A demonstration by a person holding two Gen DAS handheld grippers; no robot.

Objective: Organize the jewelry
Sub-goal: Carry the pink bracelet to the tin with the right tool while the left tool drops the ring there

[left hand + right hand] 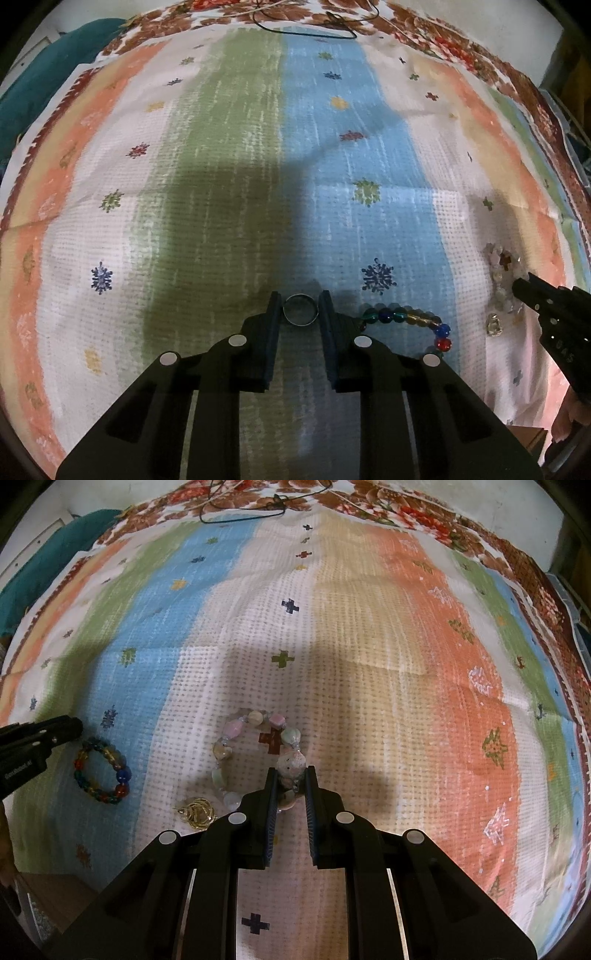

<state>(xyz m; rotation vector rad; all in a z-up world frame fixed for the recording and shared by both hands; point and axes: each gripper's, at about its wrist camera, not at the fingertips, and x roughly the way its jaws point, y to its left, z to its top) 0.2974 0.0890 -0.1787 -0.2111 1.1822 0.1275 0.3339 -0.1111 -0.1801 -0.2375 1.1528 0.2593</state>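
Note:
A silver ring lies on the striped cloth, and my left gripper is shut on it, a pad touching each side. Just right of it curls a bracelet of coloured glass beads, also seen as a full loop in the right wrist view. My right gripper is shut on a large speckled bead of the pastel stone bracelet, whose loop rests on the cloth. A small gold wire earring lies left of that gripper. Each gripper's tip shows at the edge of the other's view.
The striped woven cloth covers a floral sheet. A black cord lies at the far edge. A teal fabric bunches at the far left. A wooden surface shows past the cloth's near corner.

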